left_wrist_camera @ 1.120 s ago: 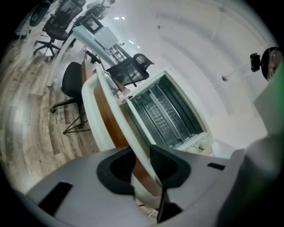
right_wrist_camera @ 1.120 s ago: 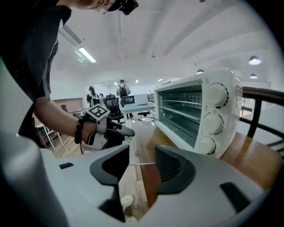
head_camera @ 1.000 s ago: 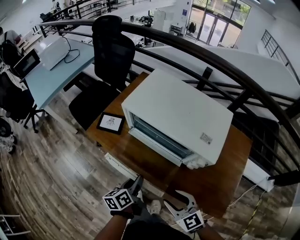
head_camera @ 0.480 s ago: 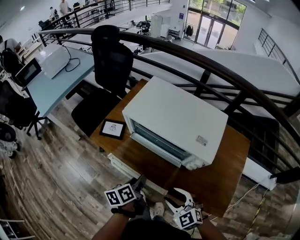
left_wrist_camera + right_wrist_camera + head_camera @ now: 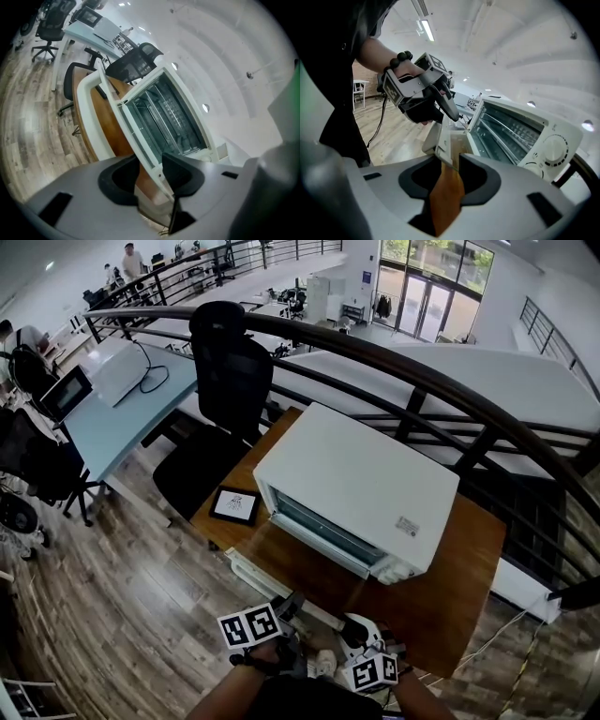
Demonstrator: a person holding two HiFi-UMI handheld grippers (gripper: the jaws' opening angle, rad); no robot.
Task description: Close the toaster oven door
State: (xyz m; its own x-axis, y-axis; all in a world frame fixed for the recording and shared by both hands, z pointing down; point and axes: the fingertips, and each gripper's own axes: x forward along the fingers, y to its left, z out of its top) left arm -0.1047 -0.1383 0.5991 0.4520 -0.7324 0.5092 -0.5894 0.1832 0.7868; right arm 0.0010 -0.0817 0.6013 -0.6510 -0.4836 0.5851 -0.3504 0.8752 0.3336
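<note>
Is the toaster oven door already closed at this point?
No, the toaster oven has its door swung open, leaving the wire rack inside exposed.

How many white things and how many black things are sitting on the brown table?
White: 1, the toaster oven
Black: 1, the small framed card
Total: 2

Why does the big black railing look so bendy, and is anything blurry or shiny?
Head view: the wide lens bows the railing into an arc, though the toaster oven looks sharp. Left gripper view: the wooden floor smears near the rim and the corners go black. Right gripper view: the ceiling light glares white.
</note>
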